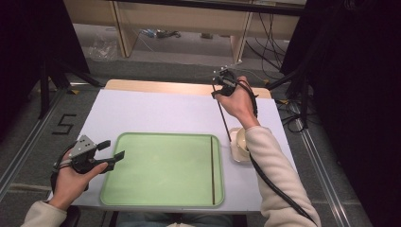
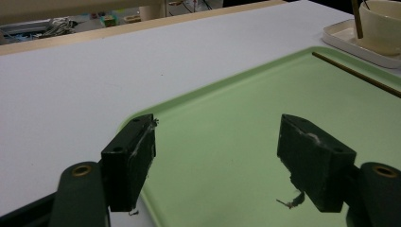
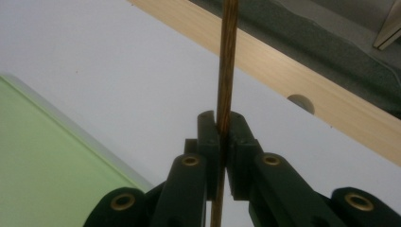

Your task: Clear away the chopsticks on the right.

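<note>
My right gripper [image 1: 218, 91] is raised over the far right of the white table, shut on a thin brown chopstick [image 1: 223, 116]. The stick slants down from the jaws to a cream cup [image 1: 240, 141]. In the right gripper view the stick [image 3: 227, 61] stands clamped between the closed jaws of this gripper [image 3: 222, 124]. A second chopstick [image 1: 212, 170] lies along the right side of the green tray [image 1: 161, 189]. My left gripper [image 1: 115, 148] hovers open and empty at the tray's left edge. The left gripper view shows its jaws [image 2: 215, 142] wide apart above the tray [image 2: 227, 109].
The cup [image 2: 383, 26] sits on a small white dish [image 2: 340, 38] right of the tray. A wooden strip [image 1: 156, 86] borders the table's far edge. Black stands and cables lie on the floor beyond, with dark curtains on both sides.
</note>
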The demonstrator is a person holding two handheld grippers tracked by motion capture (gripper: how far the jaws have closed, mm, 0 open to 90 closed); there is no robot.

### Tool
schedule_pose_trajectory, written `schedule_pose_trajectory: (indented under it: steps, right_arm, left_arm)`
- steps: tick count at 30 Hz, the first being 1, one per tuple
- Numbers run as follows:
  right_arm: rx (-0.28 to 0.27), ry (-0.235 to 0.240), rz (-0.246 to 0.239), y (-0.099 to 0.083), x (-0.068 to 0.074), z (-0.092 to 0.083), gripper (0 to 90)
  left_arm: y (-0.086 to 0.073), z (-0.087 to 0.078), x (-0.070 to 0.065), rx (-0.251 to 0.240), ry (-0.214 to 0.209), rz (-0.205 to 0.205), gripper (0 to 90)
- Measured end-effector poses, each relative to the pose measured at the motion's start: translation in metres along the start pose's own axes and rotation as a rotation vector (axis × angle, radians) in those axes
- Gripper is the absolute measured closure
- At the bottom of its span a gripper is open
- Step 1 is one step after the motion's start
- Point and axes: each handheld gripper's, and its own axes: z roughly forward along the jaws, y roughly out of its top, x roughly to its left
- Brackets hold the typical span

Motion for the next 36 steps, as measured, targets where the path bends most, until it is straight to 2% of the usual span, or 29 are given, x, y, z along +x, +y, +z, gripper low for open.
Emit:
schedule_pose_trajectory:
  steps: [1, 2, 3, 4, 5, 8, 11, 14, 19, 21, 22, 23, 25, 28, 29, 32, 33, 34, 35, 36]
  right_arm:
    - [-0.003, -0.001, -0.008, 0.000, -0.001, 0.000, 86.7]
    - [0.002, 0.009, 0.023, 0.000, -0.001, 0.000, 86.6]
    - [0.000, 0.011, 0.028, 0.000, -0.002, 0.000, 86.7]
    - [0.006, 0.021, 0.056, -0.001, -0.002, 0.000, 86.6]
    - [0.016, 0.030, 0.059, -0.001, -0.003, 0.000, 86.7]
    - [0.038, 0.044, 0.112, -0.002, -0.004, 0.000, 86.6]
    - [0.047, 0.057, 0.136, -0.002, -0.005, 0.000, 86.7]
    - [0.063, 0.069, 0.184, -0.003, -0.005, -0.001, 86.6]
    - [0.083, 0.074, 0.209, -0.006, -0.005, 0.000, 86.7]
    - [0.097, 0.081, 0.245, -0.006, -0.004, 0.001, 86.6]
    - [0.097, 0.090, 0.227, -0.008, -0.005, 0.002, 86.6]
    - [0.110, 0.092, 0.259, -0.008, -0.004, 0.002, 86.6]
    - [0.132, 0.094, 0.293, -0.008, -0.001, 0.001, 86.7]
    - [0.138, 0.096, 0.305, -0.011, 0.000, 0.002, 86.7]
    - [0.129, 0.103, 0.295, -0.012, -0.001, 0.003, 86.7]
    - [0.142, 0.113, 0.325, -0.015, 0.003, 0.001, 86.7]
    - [0.130, 0.113, 0.293, -0.017, 0.001, 0.002, 86.7]
    - [0.164, 0.123, 0.355, -0.016, 0.006, -0.001, 86.7]
    - [0.143, 0.119, 0.314, -0.019, 0.004, 0.001, 86.7]
    - [0.144, 0.121, 0.327, -0.019, 0.006, 0.001, 86.7]
  left_arm:
    - [0.000, 0.000, 0.000, 0.001, 0.002, 0.000, 28.6]
    - [0.000, 0.000, 0.000, 0.001, 0.001, 0.000, 28.5]
    - [0.000, 0.000, 0.000, 0.001, 0.001, 0.000, 28.6]
    - [0.000, 0.000, 0.000, 0.001, 0.002, 0.000, 28.6]
    - [0.000, 0.000, 0.000, 0.001, 0.002, 0.000, 28.6]
    - [0.000, 0.000, 0.000, 0.002, 0.003, 0.000, 28.6]
    - [0.000, 0.000, 0.000, 0.002, 0.002, -0.001, 28.6]
    - [0.000, 0.000, 0.000, 0.003, 0.002, 0.000, 28.6]
    - [0.000, 0.000, 0.000, 0.003, 0.002, 0.000, 28.6]
    - [0.000, 0.000, 0.000, 0.003, 0.002, 0.000, 28.6]
    - [0.000, 0.000, 0.000, 0.003, 0.002, 0.000, 28.6]
    - [0.000, 0.000, 0.000, 0.003, 0.002, 0.000, 28.6]
    - [0.000, 0.000, 0.000, 0.003, 0.002, -0.001, 28.6]
    - [0.000, 0.000, 0.000, 0.003, 0.002, -0.001, 28.6]
    - [0.000, 0.000, 0.000, 0.003, 0.003, -0.001, 28.6]
    - [-0.001, 0.001, 0.000, 0.002, 0.002, -0.011, 28.6]
    - [-0.001, 0.001, 0.000, 0.003, 0.002, -0.011, 28.6]
    - [0.000, 0.000, 0.000, 0.003, 0.003, -0.005, 28.6]
    - [0.000, 0.000, 0.000, 0.004, 0.003, 0.001, 28.6]
    - [0.000, 0.000, 0.000, 0.005, 0.003, 0.000, 28.6]
